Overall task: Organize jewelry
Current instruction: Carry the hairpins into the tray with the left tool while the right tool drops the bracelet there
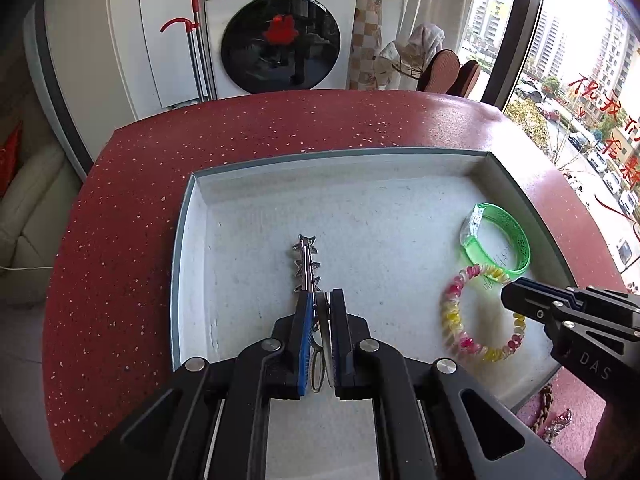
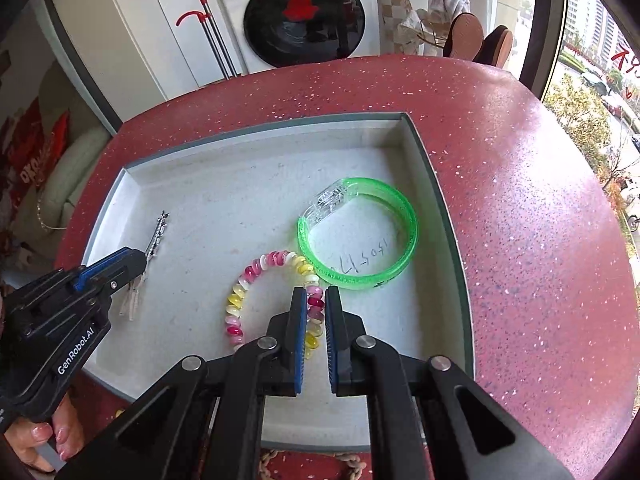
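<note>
A shallow grey tray [image 1: 192, 216] [image 2: 432, 184] sits on the red speckled table. My left gripper [image 1: 320, 300] [image 2: 136, 258] is shut on a silver star hair clip [image 1: 306, 266] [image 2: 158, 230], held low over the tray's left part. My right gripper [image 2: 316, 300] [image 1: 510, 296] is shut on a pink, yellow and white beaded bracelet [image 2: 248, 280] [image 1: 454, 320] lying in the tray. A green translucent bangle [image 2: 360, 232] [image 1: 500, 238] lies just beyond the bracelet, touching it.
A brown chain [image 1: 542, 408] [image 2: 352, 462] and a small sparkly piece [image 1: 560, 422] lie on the red table [image 1: 280, 128] [image 2: 520, 200] by the tray's near edge. A washing machine [image 1: 280, 28] stands beyond the table and a window [image 1: 580, 100] is to the right.
</note>
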The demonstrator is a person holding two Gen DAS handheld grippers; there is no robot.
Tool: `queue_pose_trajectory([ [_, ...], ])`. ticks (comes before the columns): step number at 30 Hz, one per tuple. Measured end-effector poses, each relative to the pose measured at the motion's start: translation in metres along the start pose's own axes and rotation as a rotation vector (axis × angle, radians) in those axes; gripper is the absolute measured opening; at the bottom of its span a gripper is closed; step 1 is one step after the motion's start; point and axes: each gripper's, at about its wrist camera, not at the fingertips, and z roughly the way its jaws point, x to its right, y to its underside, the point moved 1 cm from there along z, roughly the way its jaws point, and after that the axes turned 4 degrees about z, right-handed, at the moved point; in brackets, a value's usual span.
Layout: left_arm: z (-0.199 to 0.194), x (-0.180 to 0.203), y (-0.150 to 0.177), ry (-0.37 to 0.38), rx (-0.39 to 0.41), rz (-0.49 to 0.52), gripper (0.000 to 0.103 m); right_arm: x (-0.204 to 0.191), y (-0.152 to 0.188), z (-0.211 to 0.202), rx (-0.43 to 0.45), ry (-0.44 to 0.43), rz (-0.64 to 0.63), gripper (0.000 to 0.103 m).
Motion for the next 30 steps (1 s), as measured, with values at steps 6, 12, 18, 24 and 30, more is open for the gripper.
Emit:
queue_pose_trajectory([
  [6,0.002,0.009,0.002,-0.069,0.016,0.054,0.025,0.001,0.004,0.005,0.001,0.025,-0.013,0.01],
  [12,0.002,0.018,0.003,-0.105,0.03,0.109,0.025,-0.001,0.006,-0.001,0.003,0.021,-0.014,0.038],
  [18,-0.002,0.013,0.003,-0.085,0.031,0.074,0.025,-0.001,0.007,-0.028,0.062,-0.03,-0.003,0.051],
  [24,-0.003,0.014,0.0,-0.092,0.032,0.069,0.026,0.009,0.013,-0.046,0.08,-0.064,0.039,0.055],
  [30,-0.016,0.015,-0.001,-0.082,0.062,0.06,0.026,0.015,0.019,-0.06,0.1,-0.077,0.054,0.059],
])
